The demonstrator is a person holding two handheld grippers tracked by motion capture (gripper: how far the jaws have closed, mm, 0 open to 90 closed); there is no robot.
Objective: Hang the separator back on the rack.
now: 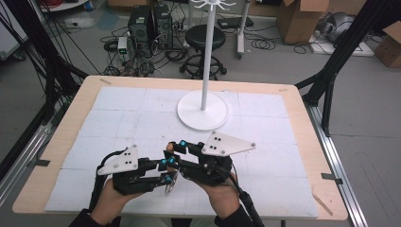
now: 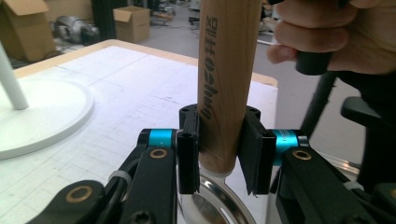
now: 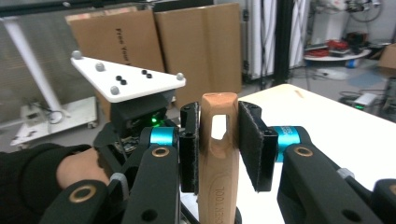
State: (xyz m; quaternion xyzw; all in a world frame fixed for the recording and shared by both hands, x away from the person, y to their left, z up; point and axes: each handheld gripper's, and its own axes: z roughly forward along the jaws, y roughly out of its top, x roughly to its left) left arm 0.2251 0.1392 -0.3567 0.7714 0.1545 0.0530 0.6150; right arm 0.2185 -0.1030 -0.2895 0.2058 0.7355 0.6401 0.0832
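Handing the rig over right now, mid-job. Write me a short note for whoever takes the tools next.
Left tool: shut on the wooden handle, just above the metal bowl.
Right tool: shut on the handle's far end, at its hanging hole.
Things: the utensil is held between both tools at the near side of the table. The white stand is at the far middle, hooks on top.
Done: utensil gripped at both ends.
Left: probably hang it by the hole on a hook; nothing hangs there yet.

Smooth, matt wooden handle [image 2: 223, 88] with printed lettering, glossy polished metal bowl [image 2: 219, 200], matt white tabletop [image 1: 142, 123].
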